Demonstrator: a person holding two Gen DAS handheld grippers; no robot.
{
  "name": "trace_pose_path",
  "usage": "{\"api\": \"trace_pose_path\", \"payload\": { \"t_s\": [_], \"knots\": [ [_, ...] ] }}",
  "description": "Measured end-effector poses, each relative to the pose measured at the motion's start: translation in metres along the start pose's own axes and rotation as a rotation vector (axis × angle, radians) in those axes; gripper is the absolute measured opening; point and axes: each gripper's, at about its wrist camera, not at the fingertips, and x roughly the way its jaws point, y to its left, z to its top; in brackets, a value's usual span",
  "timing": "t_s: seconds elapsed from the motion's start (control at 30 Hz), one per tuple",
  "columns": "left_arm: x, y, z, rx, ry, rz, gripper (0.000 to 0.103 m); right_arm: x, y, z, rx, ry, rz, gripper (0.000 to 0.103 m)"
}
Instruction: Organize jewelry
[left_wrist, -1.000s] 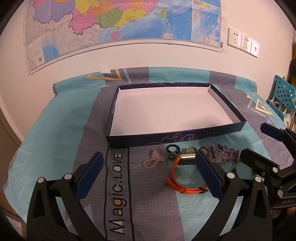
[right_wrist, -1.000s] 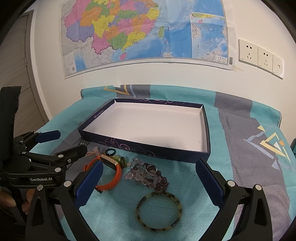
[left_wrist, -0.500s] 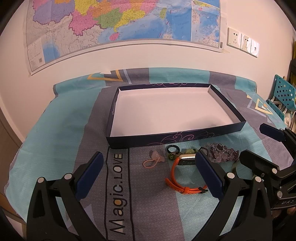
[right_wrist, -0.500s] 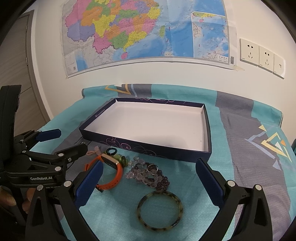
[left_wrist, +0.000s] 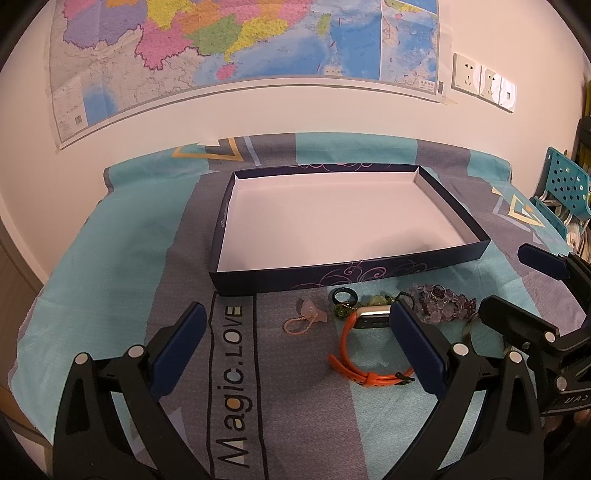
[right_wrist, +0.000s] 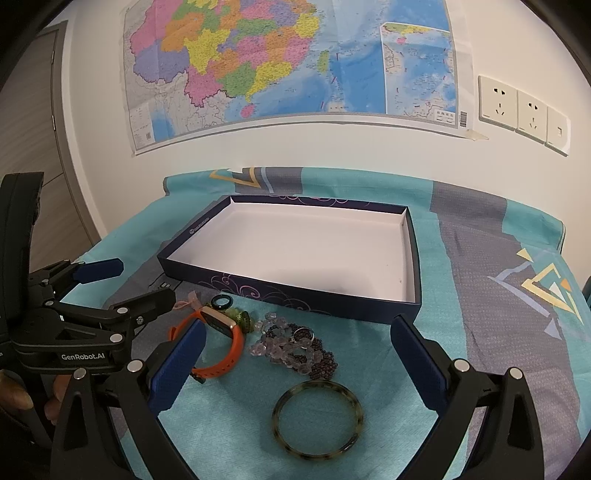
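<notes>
A shallow navy box (left_wrist: 332, 280) (right_wrist: 295, 295) with a white inside lies on the cloth with nothing in it. In front of it lie an orange watch band (left_wrist: 347, 354) (right_wrist: 236, 343), a pink charm on a cord (left_wrist: 310, 317), a dark ring (left_wrist: 343, 295) (right_wrist: 221, 302), green beads (right_wrist: 240, 315), purple and clear bead bracelets (left_wrist: 439, 302) (right_wrist: 295, 347) and a tortoiseshell bangle (right_wrist: 317, 421). My left gripper (left_wrist: 295, 347) (right_wrist: 133, 284) hovers open over the charm and watch. My right gripper (right_wrist: 297, 365) (left_wrist: 528, 291) hovers open over the bracelets and bangle.
A teal and grey cloth printed "Magic.LOVE" (left_wrist: 232, 369) covers the table. A wall with a map (right_wrist: 288, 62) and sockets (right_wrist: 521, 110) stands right behind it. A blue perforated crate (left_wrist: 565, 184) sits off the right edge. A hand (right_wrist: 14, 398) holds the left gripper.
</notes>
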Motion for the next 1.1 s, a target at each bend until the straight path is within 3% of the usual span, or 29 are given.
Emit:
{"api": "trace_pose_path", "payload": {
  "t_s": [0.77,1.03,1.1],
  "knots": [
    [0.009,-0.001,-0.003,-0.001,0.037,-0.035,0.097,0.000,-0.003,-0.001,-0.005,0.005,0.004,0.097],
    [0.020,0.007,-0.010,-0.001,0.078,-0.089,0.097,0.001,-0.026,-0.015,0.007,0.076,0.002,0.097],
    [0.022,0.006,-0.012,0.011,0.087,-0.102,0.089,0.002,-0.032,-0.020,0.007,0.105,0.000,0.097]
  ]
}}
